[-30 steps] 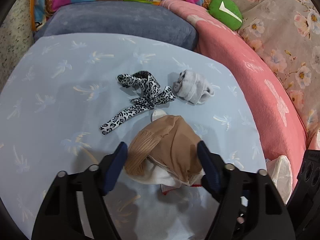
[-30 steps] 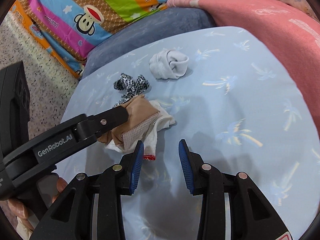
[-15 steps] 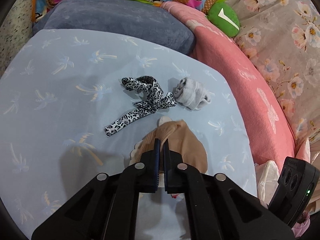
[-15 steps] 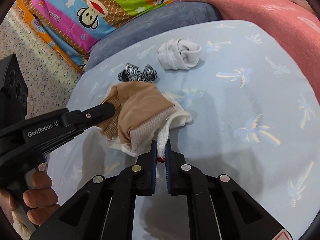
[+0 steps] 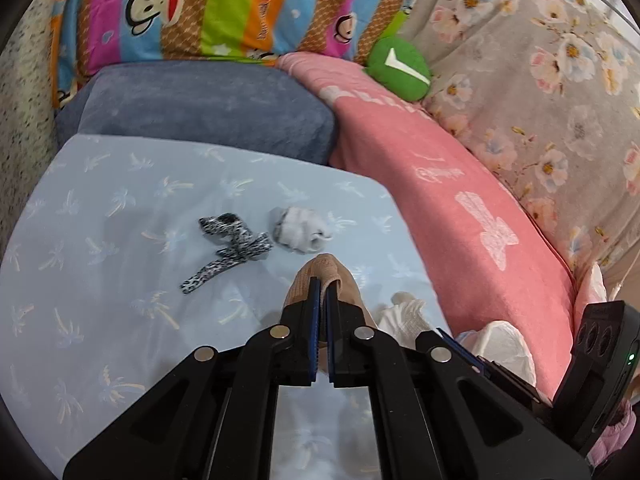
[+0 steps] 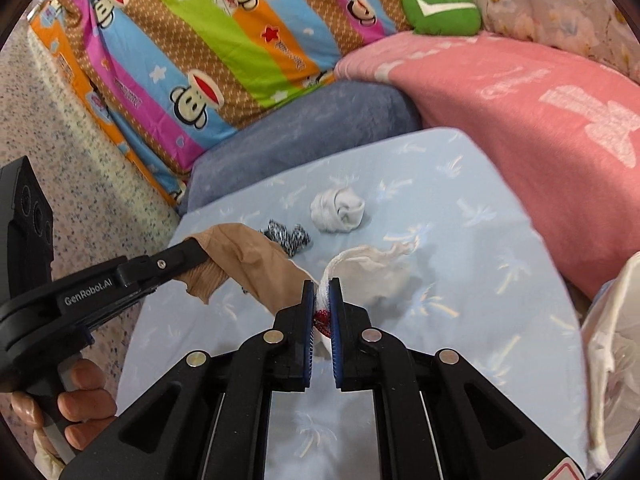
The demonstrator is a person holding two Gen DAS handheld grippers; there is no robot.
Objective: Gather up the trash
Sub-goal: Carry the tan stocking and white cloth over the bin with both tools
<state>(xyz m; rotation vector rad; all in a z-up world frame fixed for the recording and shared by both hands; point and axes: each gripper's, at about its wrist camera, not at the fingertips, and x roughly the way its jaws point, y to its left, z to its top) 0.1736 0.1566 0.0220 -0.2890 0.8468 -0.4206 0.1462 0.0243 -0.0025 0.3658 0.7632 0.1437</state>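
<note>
Above the pale blue bed sheet (image 6: 460,240), two pieces of cloth are being lifted: a tan stocking (image 6: 248,256) is pinched by the left tongs (image 5: 320,284), a white sock (image 6: 360,260) by the right tongs (image 6: 322,292). Carrying both to the white bag (image 6: 612,320) is judged next.

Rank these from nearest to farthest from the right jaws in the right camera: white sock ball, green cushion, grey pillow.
1. White sock ball, on the blue sheet just beyond the jaws.
2. Grey pillow, behind the sheet.
3. Green cushion, top right.
</note>
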